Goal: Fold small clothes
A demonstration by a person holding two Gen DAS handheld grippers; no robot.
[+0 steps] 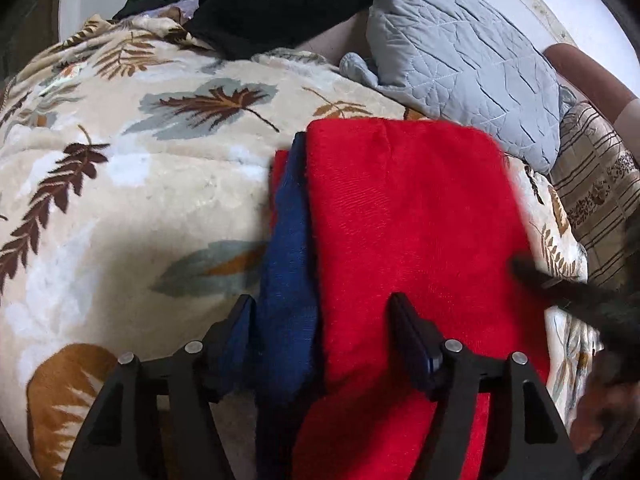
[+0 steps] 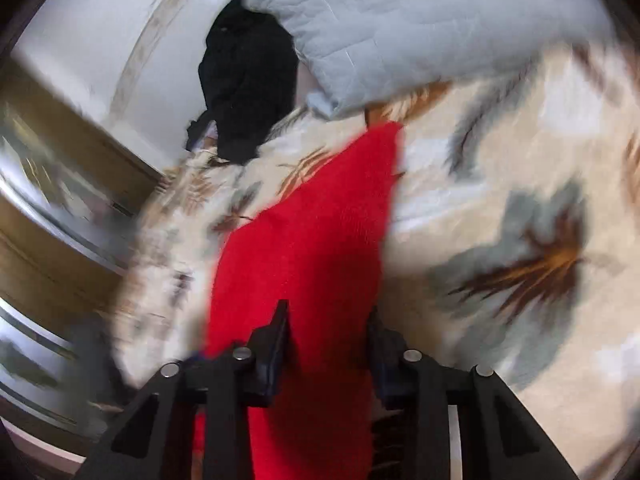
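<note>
Left wrist view
Left gripper [image 1: 322, 316]: black plastic, 2 fingers spread wide, with cloth lying in the gap between them; neither pad presses it.
Red cloth [image 1: 408, 224]: fuzzy knit, folded into a rough rectangle with rounded far corners, flat on the blanket toward its right edge; a faint crease runs from its far edge.
Blue cloth [image 1: 286, 260]: dark blue knit, a long narrow strip along the red cloth's left edge, partly under it; its near end sits by the left finger.
Blanket [image 1: 132, 184]: cream plush printed with brown, tan and grey-blue leaves; it carries both cloths.
Pillow [image 1: 460, 60]: grey quilted fabric with stitched lines, at the blanket's far right edge, just beyond the red cloth.
Black garment [image 1: 272, 0]: dark, crumpled heap at the blanket's far edge, left of the pillow.
Striped cloth [image 1: 596, 184]: beige with brown bands, off the blanket's right edge.
Right gripper [image 1: 560, 284]: a blurred black shape at the red cloth's right edge.

Right wrist view (motion-blurred)
Right gripper [image 2: 328, 320]: black, fingers part-way apart with the red cloth [image 2: 320, 224] running between them; whether the pads pinch it cannot be told.
Blanket [image 2: 500, 208]: lies under and right of the red cloth.
Pillow [image 2: 400, 20]: at the far edge.
Black garment [image 2: 248, 80]: left of the pillow.
Writing: none legible.
</note>
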